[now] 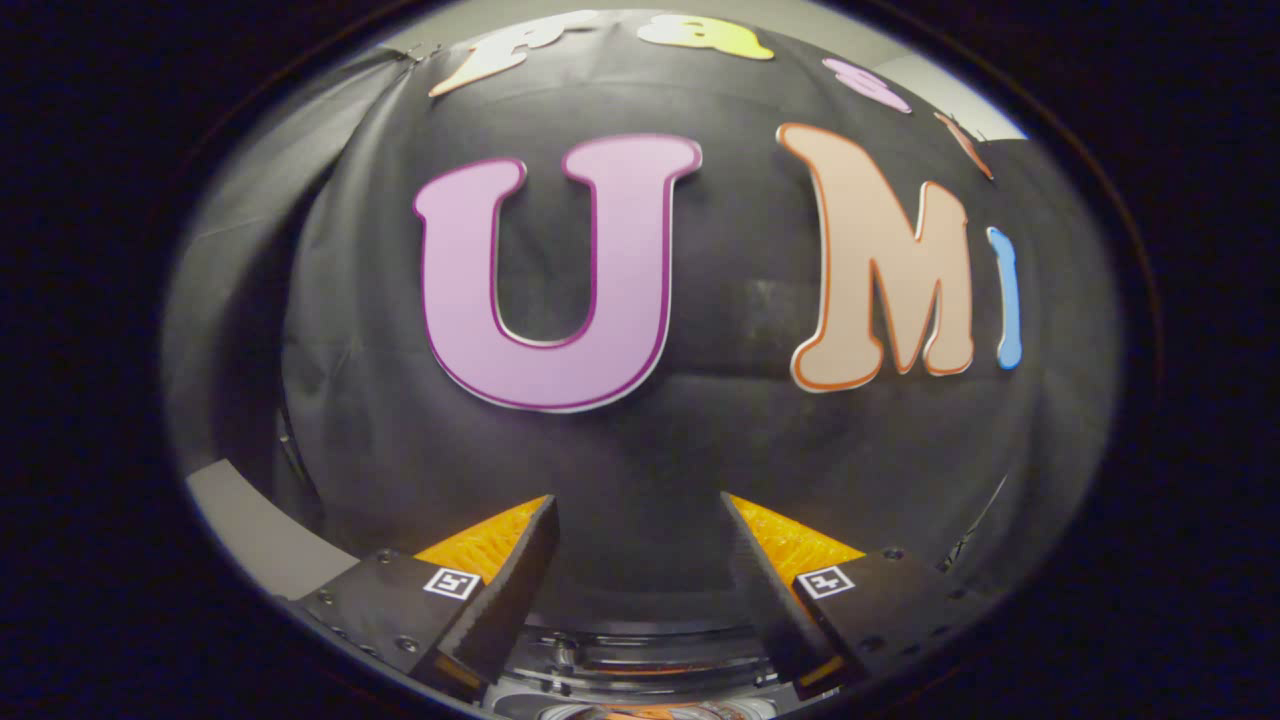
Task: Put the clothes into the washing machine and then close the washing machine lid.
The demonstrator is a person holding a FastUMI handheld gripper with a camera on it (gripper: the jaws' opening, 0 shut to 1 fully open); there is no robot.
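Between the two fingers of the gripper (640,520) nothing is held: the jaws stand wide apart, and the gap between them shows bare black cloth. That wrinkled black cloth wall of the booth (700,440) hangs well beyond the jaws and takes up most of what lies ahead, sagging in soft folds. Each finger carries a small square black-and-white marker tag (451,582) on its upper face, one on either side of the gap.

Below the jaws, close under the fingertips, a round dark opening with curved shiny rims (640,655) can be seen; it looks like the top of the washing machine, though only a narrow band of it is visible and its lid cannot be made out. Whether any clothes lie inside cannot be told from here. A hint of orange shows at the lowest part of that opening, too small to identify.

Off to the left of the jaws, beside the edge of the cloth, a pale grey flat panel (255,535) runs at a slant.
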